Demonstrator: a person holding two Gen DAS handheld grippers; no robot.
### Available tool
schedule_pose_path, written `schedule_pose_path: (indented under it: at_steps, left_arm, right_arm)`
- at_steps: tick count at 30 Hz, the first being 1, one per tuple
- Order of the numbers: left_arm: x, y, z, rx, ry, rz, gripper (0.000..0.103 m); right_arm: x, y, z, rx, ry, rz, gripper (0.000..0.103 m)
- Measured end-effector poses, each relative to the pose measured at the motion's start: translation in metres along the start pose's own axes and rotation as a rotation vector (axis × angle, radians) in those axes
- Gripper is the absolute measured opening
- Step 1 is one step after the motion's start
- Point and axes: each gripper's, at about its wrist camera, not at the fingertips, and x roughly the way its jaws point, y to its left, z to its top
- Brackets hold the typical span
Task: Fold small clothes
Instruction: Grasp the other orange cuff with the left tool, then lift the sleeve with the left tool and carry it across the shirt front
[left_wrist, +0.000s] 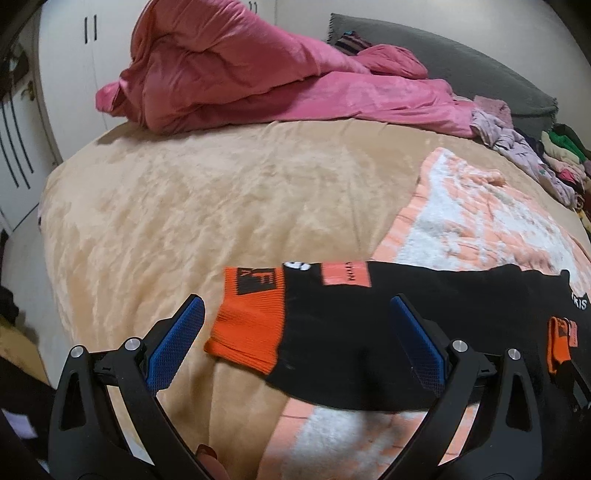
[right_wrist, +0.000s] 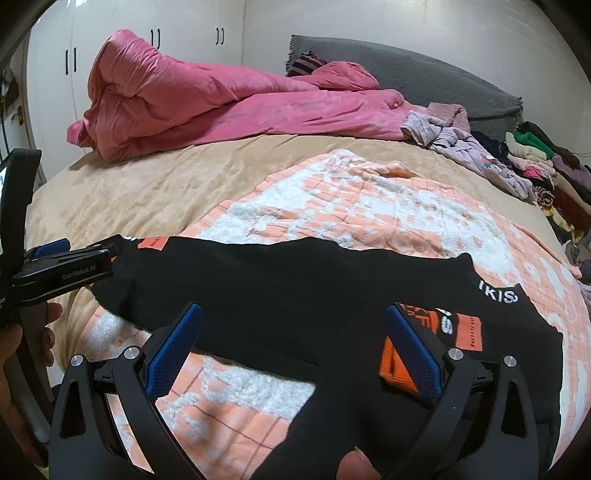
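Note:
A small black garment (left_wrist: 369, 332) with orange cuffs lies spread flat across the near part of the bed. Its left sleeve ends in an orange cuff (left_wrist: 251, 328), which lies between the fingers of my left gripper (left_wrist: 299, 343); that gripper is open and holds nothing. In the right wrist view the same black garment (right_wrist: 266, 295) fills the foreground, with its other orange cuff (right_wrist: 397, 369) folded onto the body. My right gripper (right_wrist: 295, 347) hovers over it, open, its right finger just in front of that cuff. The left gripper (right_wrist: 66, 262) also shows at the left edge.
A peach and white blanket (right_wrist: 332, 206) lies under the garment on the tan bedspread (left_wrist: 184, 206). A pink duvet (left_wrist: 229, 74) is heaped at the far side. A pile of clothes (right_wrist: 535, 173) sits at the right edge. White wardrobe doors (right_wrist: 55, 55) stand behind.

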Motion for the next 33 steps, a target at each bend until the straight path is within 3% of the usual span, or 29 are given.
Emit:
schedule_pose_path:
  at_steps: [5, 12, 15, 18, 21, 23, 27, 29, 33]
  left_arm:
    - [0.011, 0.010, 0.000, -0.025, 0.012, 0.010, 0.093]
    - [0.047, 0.022, -0.006, -0.060, 0.093, 0.020, 0.093]
    - [0.062, 0.024, -0.011, -0.084, 0.124, 0.011, 0.087]
    - [0.064, 0.018, -0.011, -0.080, 0.105, 0.024, 0.074]
    - [0.063, 0.014, -0.012, -0.078, 0.090, 0.022, 0.053]
    - [0.062, 0.010, -0.009, -0.072, 0.073, 0.012, 0.017]
    - [0.047, 0.004, -0.004, -0.074, 0.032, -0.068, 0.009]
    - [0.035, 0.006, 0.000, -0.125, 0.022, -0.205, 0.009]
    - [0.012, -0.002, 0.005, -0.136, -0.024, -0.340, 0.009]
  right_arm:
    - [0.009, 0.006, 0.001, -0.012, 0.010, 0.003, 0.098]
    - [0.018, 0.004, -0.007, 0.009, 0.019, 0.016, 0.098]
    - [0.021, -0.001, -0.011, 0.027, 0.024, 0.016, 0.098]
    - [0.023, -0.008, -0.015, 0.057, 0.027, 0.018, 0.098]
    - [0.023, -0.017, -0.019, 0.092, 0.028, 0.021, 0.098]
    - [0.022, -0.022, -0.021, 0.108, 0.029, 0.024, 0.098]
    - [0.013, -0.038, -0.030, 0.162, 0.025, 0.028, 0.098]
    - [0.006, -0.048, -0.036, 0.180, 0.020, 0.015, 0.098]
    - [-0.006, -0.065, -0.046, 0.204, 0.017, -0.013, 0.098]
